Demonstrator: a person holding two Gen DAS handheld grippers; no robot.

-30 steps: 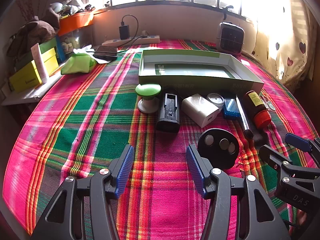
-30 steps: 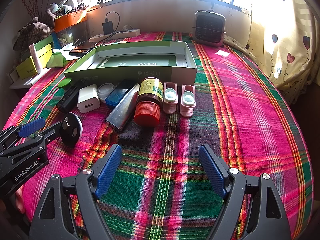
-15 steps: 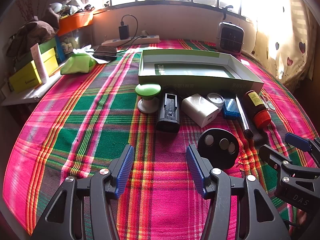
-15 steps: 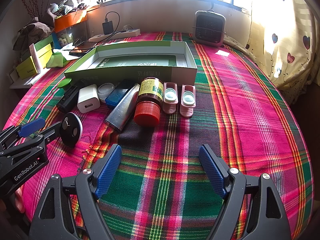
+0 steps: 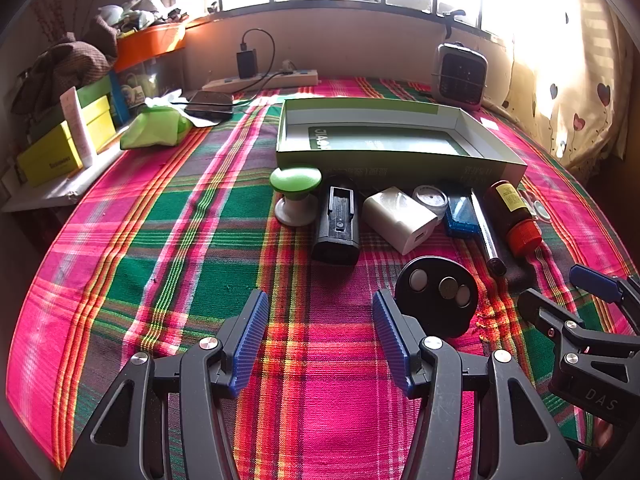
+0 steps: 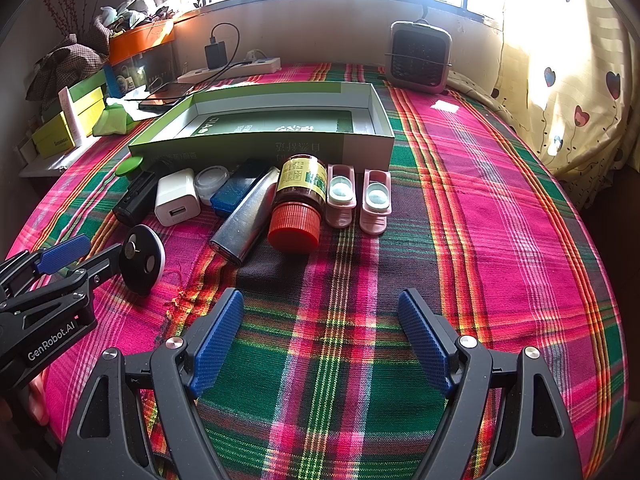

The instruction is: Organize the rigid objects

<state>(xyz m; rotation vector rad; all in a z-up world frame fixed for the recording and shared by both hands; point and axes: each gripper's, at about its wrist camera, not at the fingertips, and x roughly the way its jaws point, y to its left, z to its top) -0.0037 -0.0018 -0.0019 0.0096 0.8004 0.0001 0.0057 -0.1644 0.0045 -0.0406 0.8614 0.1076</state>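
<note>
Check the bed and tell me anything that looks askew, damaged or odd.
The brown bottle with the red cap lies on its side instead of standing. Just ahead of the black disc, the plaid cloth looks frayed or torn. Otherwise nothing stands out.

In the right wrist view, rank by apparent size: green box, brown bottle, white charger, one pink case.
1. green box
2. brown bottle
3. white charger and pink case: look alike, unranked.

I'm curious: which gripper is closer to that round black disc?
Left. The left gripper has the round black disc just beside its right finger; the right gripper sits farther to the disc's right.
</note>
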